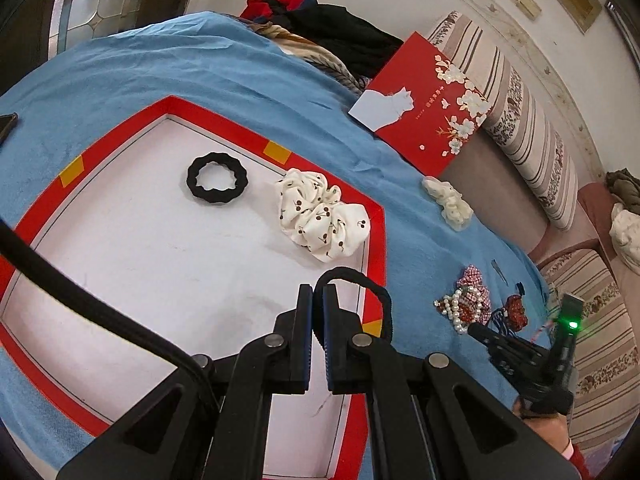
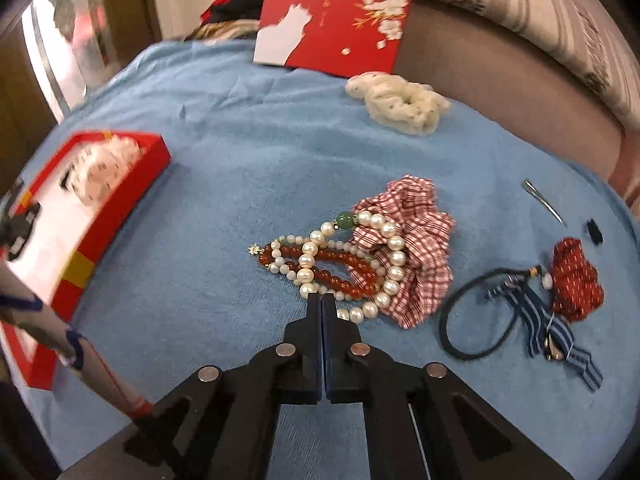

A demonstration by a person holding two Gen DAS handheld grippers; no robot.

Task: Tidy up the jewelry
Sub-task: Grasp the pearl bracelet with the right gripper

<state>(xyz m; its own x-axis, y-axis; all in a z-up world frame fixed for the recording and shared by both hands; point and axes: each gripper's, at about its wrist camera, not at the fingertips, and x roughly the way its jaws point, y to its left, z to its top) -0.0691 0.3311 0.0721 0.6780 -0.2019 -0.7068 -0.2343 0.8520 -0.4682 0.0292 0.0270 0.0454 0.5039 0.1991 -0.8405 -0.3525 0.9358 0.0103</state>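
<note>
Red tray (image 1: 374, 216) centre frame, holding cherry-print scrunchie (image 1: 322, 216) and black scrunchie (image 1: 218, 178). Left gripper (image 1: 317, 294) low centre, clamped on black hair tie (image 1: 374, 292) over tray's edge. Right gripper (image 2: 321, 300) fully closed, empty, tips at pearl bracelets (image 2: 352, 264) mid-frame.

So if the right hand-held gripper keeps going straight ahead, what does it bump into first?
Probably the pearl bracelet, lying right ahead of the shut right hand-held gripper, tangled with red beads. Depth is uncertain.

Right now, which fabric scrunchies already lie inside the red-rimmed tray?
Only the white cherry-print scrunchie, near the tray's far corner. The cream scrunchie and red-checked scrunchie lie outside on the blue cloth.
</note>
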